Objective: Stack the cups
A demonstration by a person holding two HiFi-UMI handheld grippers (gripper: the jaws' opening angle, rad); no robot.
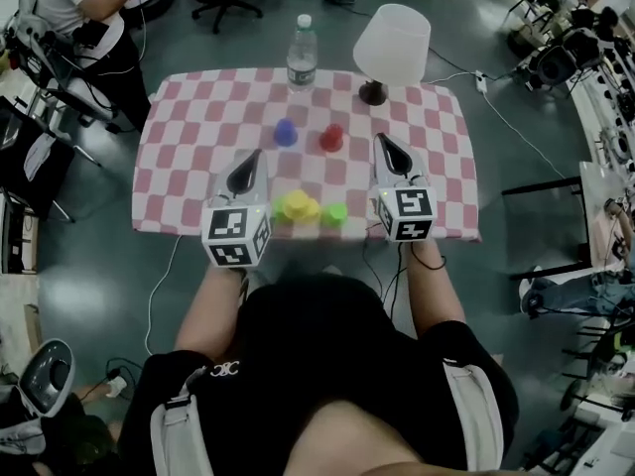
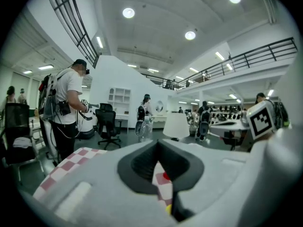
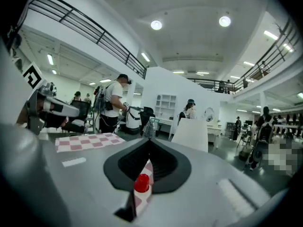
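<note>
Four small cups stand upside down on the checkered tablecloth (image 1: 198, 127): a blue cup (image 1: 286, 132) and a red cup (image 1: 332, 138) in the middle, a yellow cup (image 1: 298, 205) and a green cup (image 1: 335, 213) near the front edge. My left gripper (image 1: 256, 155) hovers left of the yellow cup, shut and holding nothing. My right gripper (image 1: 380, 139) sits right of the red cup, also shut and holding nothing. In the right gripper view the red cup (image 3: 141, 182) shows through the slit under the jaws. The left gripper view shows a sliver of the red cup (image 2: 165, 176).
A water bottle (image 1: 302, 56) and a white table lamp (image 1: 391, 43) stand at the table's far edge. A person (image 1: 89, 8) stands beyond the table's far left corner, near office chairs. Cables trail on the floor at the right.
</note>
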